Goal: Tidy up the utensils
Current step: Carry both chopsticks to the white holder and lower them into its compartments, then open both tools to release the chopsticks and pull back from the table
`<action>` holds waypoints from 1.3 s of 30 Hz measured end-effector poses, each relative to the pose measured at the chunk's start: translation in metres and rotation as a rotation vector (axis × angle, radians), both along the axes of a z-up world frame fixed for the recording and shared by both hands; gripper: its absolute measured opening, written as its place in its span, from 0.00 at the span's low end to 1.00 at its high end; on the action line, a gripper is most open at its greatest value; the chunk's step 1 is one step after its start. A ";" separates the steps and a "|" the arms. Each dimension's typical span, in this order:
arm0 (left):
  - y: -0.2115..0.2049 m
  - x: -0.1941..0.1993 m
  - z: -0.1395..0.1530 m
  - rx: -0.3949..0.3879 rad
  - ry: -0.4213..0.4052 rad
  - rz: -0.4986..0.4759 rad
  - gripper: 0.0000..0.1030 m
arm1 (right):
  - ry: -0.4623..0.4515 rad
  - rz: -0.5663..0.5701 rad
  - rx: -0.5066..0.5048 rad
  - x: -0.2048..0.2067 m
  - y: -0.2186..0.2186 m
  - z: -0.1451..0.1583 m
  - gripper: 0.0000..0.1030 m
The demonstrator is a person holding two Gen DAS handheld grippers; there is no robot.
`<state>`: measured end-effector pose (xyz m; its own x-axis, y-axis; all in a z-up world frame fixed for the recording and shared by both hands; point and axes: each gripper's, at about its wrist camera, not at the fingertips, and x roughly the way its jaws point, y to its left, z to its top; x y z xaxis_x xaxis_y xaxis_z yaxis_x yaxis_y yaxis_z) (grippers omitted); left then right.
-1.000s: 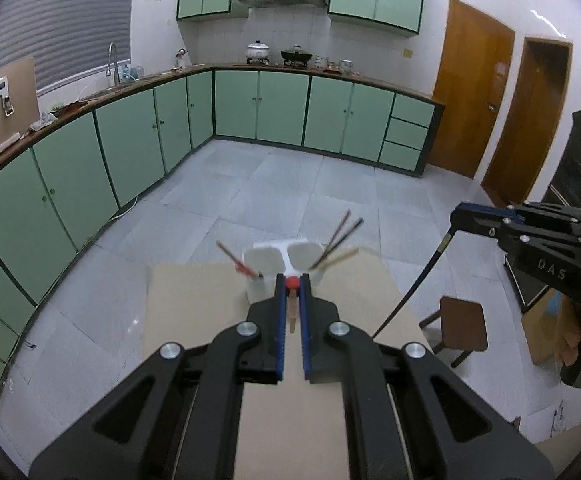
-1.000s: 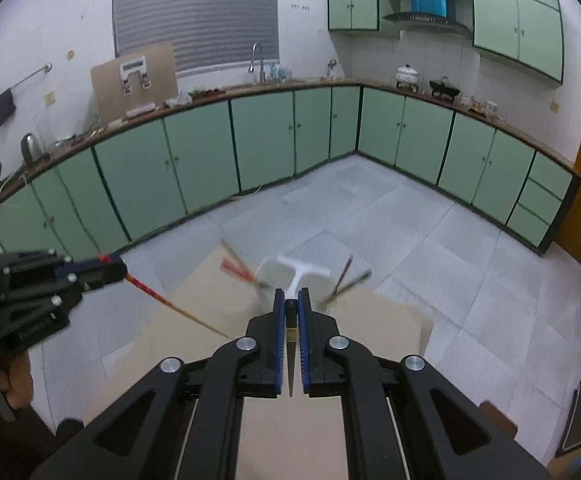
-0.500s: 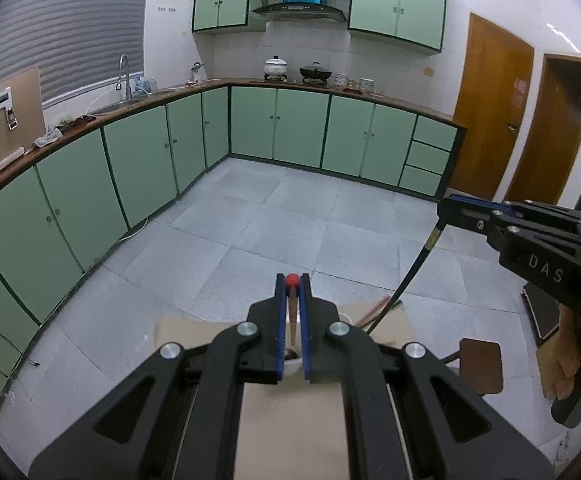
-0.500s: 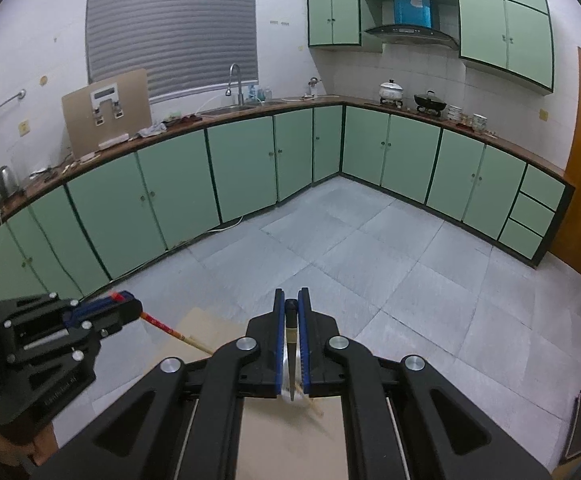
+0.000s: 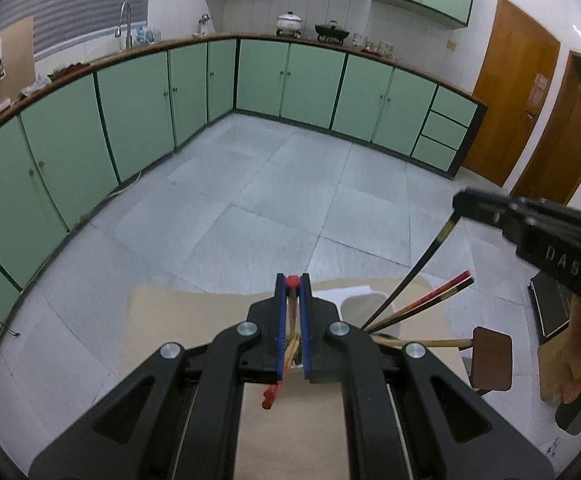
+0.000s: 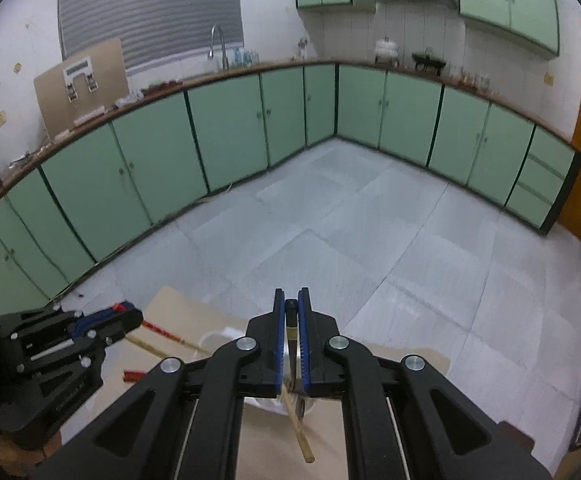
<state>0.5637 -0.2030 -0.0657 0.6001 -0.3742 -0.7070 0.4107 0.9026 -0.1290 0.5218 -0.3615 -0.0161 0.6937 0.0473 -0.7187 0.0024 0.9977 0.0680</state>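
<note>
My left gripper (image 5: 292, 282) is shut on a red-tipped chopstick (image 5: 290, 308) that points down at the white utensil holder (image 5: 356, 306), just below and ahead of the fingers. Several chopsticks lean out of the holder to the right. My right gripper (image 6: 291, 304) has a dark chopstick (image 6: 291, 314) between its jaws, which are opening slightly. In the left wrist view that dark chopstick (image 5: 410, 276) slants from the right gripper (image 5: 460, 204) down into the holder. The right wrist view shows the left gripper (image 6: 136, 316) with the red chopstick (image 6: 166, 332) reaching the holder (image 6: 214, 338).
The holder stands near the far edge of a tan table (image 5: 194, 320). A loose wooden chopstick (image 6: 298, 428) juts toward the right camera. A brown stool (image 5: 490, 360) stands right of the table. A person's hand (image 5: 574, 360) holds the right gripper. Green cabinets line the tiled floor.
Both grippers have come down and forward over the table. The holder, once well ahead of the fingers, now sits right beneath them with both held chopsticks reaching it.
</note>
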 end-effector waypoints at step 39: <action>0.155 -0.274 -0.056 -0.024 -0.136 0.226 0.94 | -0.169 -0.166 0.048 -0.325 0.043 -0.101 0.94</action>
